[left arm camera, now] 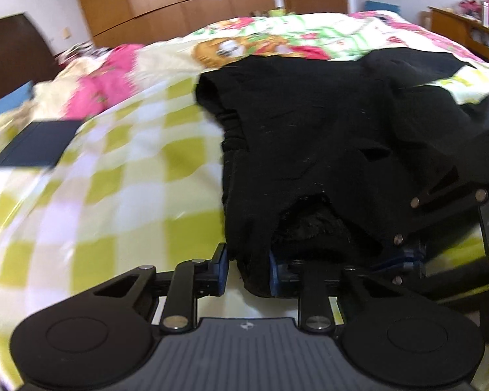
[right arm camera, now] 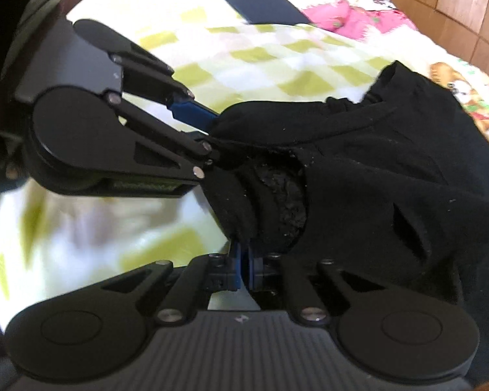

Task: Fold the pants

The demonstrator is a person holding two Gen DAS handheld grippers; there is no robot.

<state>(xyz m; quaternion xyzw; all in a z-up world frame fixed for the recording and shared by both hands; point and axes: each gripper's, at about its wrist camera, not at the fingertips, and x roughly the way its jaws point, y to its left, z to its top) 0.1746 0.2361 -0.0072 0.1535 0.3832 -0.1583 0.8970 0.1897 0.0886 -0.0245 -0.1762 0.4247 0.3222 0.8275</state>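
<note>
Black pants (left arm camera: 309,130) lie crumpled on a bed, with the elastic waistband at their left edge and the fleecy lining showing at the near opening. At the bottom of the left wrist view, my left gripper (left arm camera: 247,260) is shut on a thick fold of the waist. Its blue pads (left arm camera: 221,272) press both sides of the cloth. Close on the right, my right gripper (left arm camera: 407,254) comes in low. In the right wrist view the pants (right arm camera: 391,163) fill the right half. My right gripper (right arm camera: 244,254) is shut, pinching a thin edge of fabric, and my left gripper (right arm camera: 213,133) bites the waistband from the left.
The bed carries a green-and-white checked quilt (left arm camera: 130,163) with a cartoon print further off. A flat dark blue object (left arm camera: 36,143) and pink cloth (left arm camera: 104,88) lie at the left. A wooden wardrobe (left arm camera: 179,0) stands behind, and a shelf (left arm camera: 466,29) stands at the right.
</note>
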